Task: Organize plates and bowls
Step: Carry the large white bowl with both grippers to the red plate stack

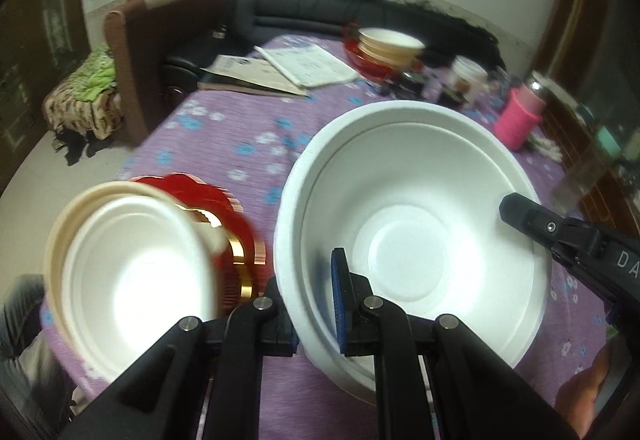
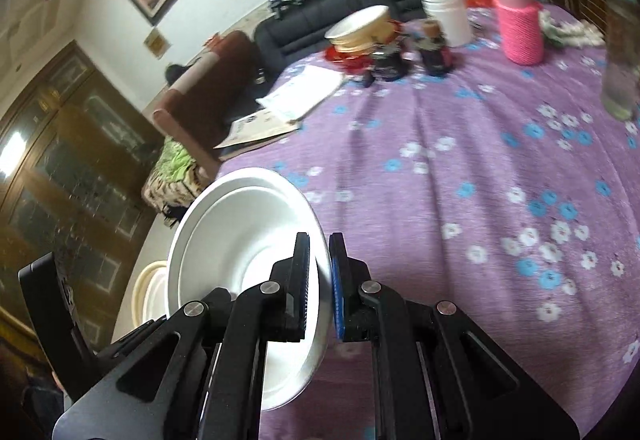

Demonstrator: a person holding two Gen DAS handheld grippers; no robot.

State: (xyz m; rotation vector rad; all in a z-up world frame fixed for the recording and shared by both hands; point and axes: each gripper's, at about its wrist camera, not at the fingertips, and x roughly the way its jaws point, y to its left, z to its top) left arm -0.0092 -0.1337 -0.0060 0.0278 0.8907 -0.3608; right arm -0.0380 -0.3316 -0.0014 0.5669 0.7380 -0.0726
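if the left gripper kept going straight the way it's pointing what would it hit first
Likely nothing new: the left gripper is already clamped on the near rim of the white foam bowl, so pushing on would carry the bowl over the purple tablecloth.

Left bowl stack [image 1: 132,272] blurred; red plate [image 1: 224,208] mostly hidden beneath.

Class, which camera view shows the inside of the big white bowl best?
The left wrist view: the white bowl faces the camera, showing its whole inside and both hand-held grippers on its rim. The right wrist view shows the bowl tilted, partly hidden behind the fingers.
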